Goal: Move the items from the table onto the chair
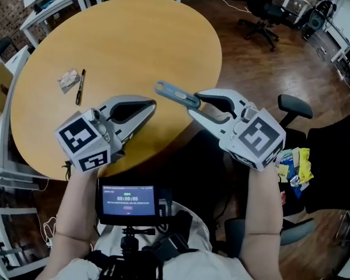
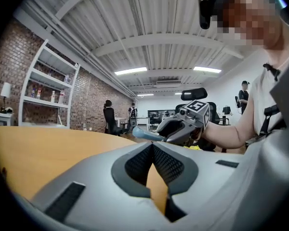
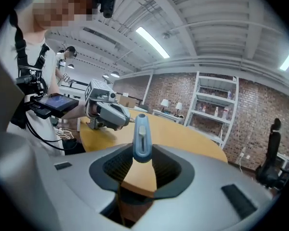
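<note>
**Holding the cutter off the table, chair drop still to come**

The cutter (image 1: pixel 176 95), a blue-grey handle that looks like a box cutter, is up off the table. The right gripper (image 1: pixel 195 104) holds it by one end, jaws part-closed on it, and the free end points toward 10 o'clock. In the right gripper view the cutter (image 3: pixel 141 138) stands straight up from between the pads. The left gripper (image 1: pixel 152 105) is at 9 o'clock of it, jaws together with nothing in them. Its tip is near the cutter but apart from it.

I judge this to be the carry step: one item is lifted and not yet set down. The chair (image 1: pixel 332 156) lies at 4 o'clock of the cutter, with yellow packs (image 1: pixel 296 163) already on it. The next move calls for swinging the right gripper toward 4 o'clock and past the armrest (image 1: pixel 294 105). It should then lower before the jaws part, so the cutter lands beside the packs and not on the floor.

A pen (image 1: pixel 80 87) and a packet (image 1: pixel 68 80) are still on the table (image 1: pixel 134 34), touching or nearly so, at 9 o'clock of the cutter near the left rim. The left gripper is the nearer one for them.

The round rim curves under both grippers at 6 o'clock. Between the rim and the chair is a gap of dark floor, so an early release there would likely drop the cutter. The armrest stands in the straight line to the seat. Toward 12 o'clock the tabletop gives open room to swing.
</note>
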